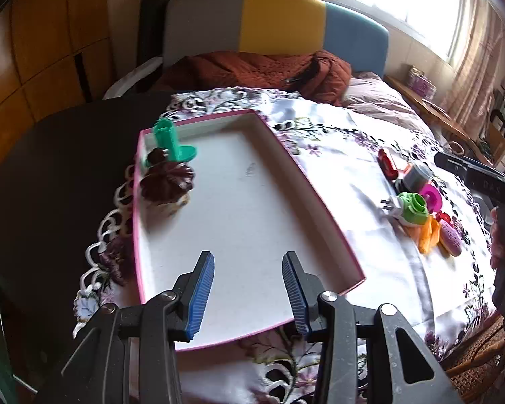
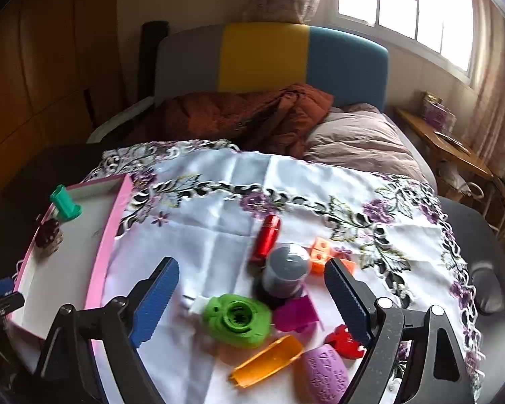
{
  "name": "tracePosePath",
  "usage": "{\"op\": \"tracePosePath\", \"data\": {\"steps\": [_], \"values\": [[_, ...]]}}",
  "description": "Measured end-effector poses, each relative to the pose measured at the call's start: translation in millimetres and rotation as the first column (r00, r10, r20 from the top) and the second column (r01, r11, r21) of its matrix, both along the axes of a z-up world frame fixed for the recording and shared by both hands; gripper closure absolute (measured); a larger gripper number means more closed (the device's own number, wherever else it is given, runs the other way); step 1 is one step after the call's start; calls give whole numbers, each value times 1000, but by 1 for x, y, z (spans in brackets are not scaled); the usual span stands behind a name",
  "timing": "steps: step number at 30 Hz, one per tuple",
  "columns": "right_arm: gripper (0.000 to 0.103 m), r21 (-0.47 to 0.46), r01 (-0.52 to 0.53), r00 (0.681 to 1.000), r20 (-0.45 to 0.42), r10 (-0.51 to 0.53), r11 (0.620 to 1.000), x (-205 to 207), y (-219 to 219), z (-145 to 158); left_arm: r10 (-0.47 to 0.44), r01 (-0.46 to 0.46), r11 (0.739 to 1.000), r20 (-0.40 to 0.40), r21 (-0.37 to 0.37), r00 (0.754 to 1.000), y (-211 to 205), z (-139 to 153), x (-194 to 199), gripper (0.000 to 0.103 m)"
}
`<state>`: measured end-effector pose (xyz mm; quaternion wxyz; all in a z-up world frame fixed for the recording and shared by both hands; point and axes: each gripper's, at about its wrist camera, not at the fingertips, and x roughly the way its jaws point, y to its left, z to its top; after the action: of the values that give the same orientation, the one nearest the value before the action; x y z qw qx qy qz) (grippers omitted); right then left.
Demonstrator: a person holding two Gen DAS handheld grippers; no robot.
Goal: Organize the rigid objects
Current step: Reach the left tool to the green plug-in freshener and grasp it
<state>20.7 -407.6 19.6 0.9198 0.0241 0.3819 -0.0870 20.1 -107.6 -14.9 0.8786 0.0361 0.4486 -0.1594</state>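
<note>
A: Where are the edges?

B: The shallow pink-rimmed cardboard tray [image 1: 323,202] lies on the white floral-embroidered cloth [image 1: 350,155] over the dark worktop [image 1: 50,175]. The left gripper [image 1: 248,289] hovers above the tray's near end, fingers apart and holding nothing. Most of the tray floor is bare; only its far left corner is taken, by a teal plastic spool [image 1: 171,139] and a dark brown ridged piece [image 1: 166,178].

A: And the right view?

B: The right gripper [image 2: 252,299], fingers wide apart and empty, hangs over a cluster on the cloth: a green round plastic part [image 2: 237,320], grey cylindrical cup [image 2: 286,269], red metal cylinder [image 2: 266,237] and orange trough-shaped piece [image 2: 267,360]. A lilac patterned oval [image 2: 325,372] shows clearly here; the left view catches it only at the cluster's edge.
</note>
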Motion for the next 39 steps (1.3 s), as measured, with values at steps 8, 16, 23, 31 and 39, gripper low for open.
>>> {"op": "tracePosePath", "data": {"steps": [8, 16, 23, 31, 39], "values": [[11, 171, 350, 936, -12, -353, 921, -20, -89, -18, -127, 126, 992, -20, -31, 992, -50, 2, 0, 61], [9, 207, 405, 914, -70, -399, 891, -21, -100, -27, -323, 324, 946, -29, 15, 946, -121, -5, -3, 61], [8, 205, 383, 924, -76, -376, 900, -18, -97, -27, -560, 565, 820, -78, 91, 825, -191, -20, 5, 51], [7, 270, 410, 911, -74, -406, 871, -22, -110, -27, -650, 660, 736, -115, 148, 751, -234, -37, 24, 42], [7, 324, 424, 903, -78, -423, 846, -24, -118, -27, -722, 735, 645, -150, 209, 675, -267, -50, 42, 36]]}}
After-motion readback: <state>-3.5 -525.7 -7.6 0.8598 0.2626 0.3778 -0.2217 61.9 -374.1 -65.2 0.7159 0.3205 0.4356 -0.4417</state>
